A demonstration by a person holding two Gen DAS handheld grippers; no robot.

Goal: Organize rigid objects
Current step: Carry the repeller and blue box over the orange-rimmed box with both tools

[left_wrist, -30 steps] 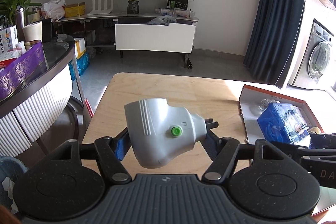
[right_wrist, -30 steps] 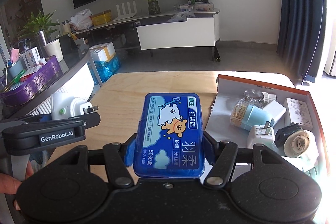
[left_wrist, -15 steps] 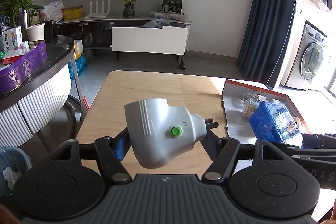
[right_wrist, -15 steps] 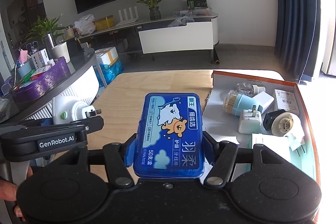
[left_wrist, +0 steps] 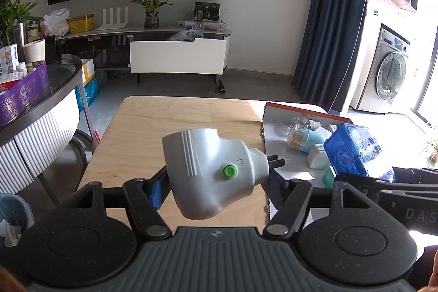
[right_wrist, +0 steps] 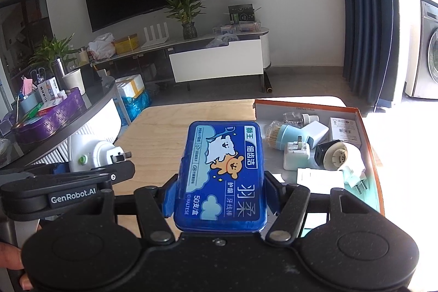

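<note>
Held in the left gripper (left_wrist: 216,179), jaws closed on its sides: a grey plug adapter (left_wrist: 210,171) with a green button, prongs toward the right, carried above the near part of the wooden table (left_wrist: 164,122). Held in the right gripper (right_wrist: 220,193), jaws closed on its long edges: a blue floss-pick box (right_wrist: 221,171), flat and label up, above the table's near edge, just left of the cardboard tray (right_wrist: 368,144) at the right side. Probably both light and stiff; smooth plastic, so likely slippery. Best taken across flat sides, as here: the adapter's rounded shell looks prone to twisting, the box's lid perhaps prone to popping under a hard squeeze.
</note>
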